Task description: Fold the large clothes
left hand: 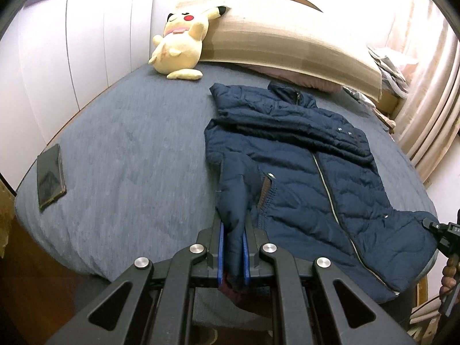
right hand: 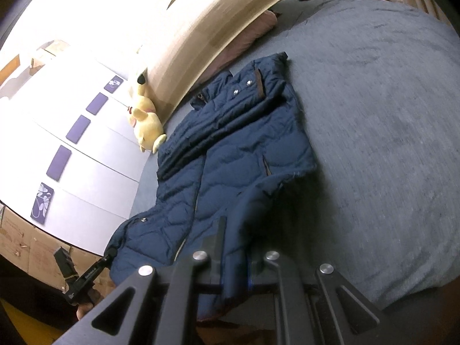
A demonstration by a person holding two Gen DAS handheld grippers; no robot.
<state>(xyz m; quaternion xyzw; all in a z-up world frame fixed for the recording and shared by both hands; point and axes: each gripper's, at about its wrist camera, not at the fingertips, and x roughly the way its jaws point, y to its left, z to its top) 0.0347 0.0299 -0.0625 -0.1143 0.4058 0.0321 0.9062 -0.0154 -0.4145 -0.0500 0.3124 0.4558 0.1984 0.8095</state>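
A bed (left hand: 120, 149) with a grey-blue cover fills both views, with a beige headboard (left hand: 287, 37) at its far end and white wardrobe doors (left hand: 86, 43) along one side. A dark blue quilted jacket (left hand: 302, 172) lies on the bed, collar toward the headboard, zipper running down its front and 1 sleeve folded across the chest. Its bottom hem is lifted off the cover at the near edge of the bed. The left tongs (left hand: 233, 247) are pressed together on a bunch of the hem at the jacket's left corner, the blue pads flanking the fabric. The right tongs (right hand: 235, 261) are likewise clamped on the hem at the other corner, with dark fabric packed between the fingers. A yellow plush toy (left hand: 179, 43) leans against the headboard near the wardrobe. A black phone (left hand: 51, 176) lies flat on the cover, well apart from the jacket.
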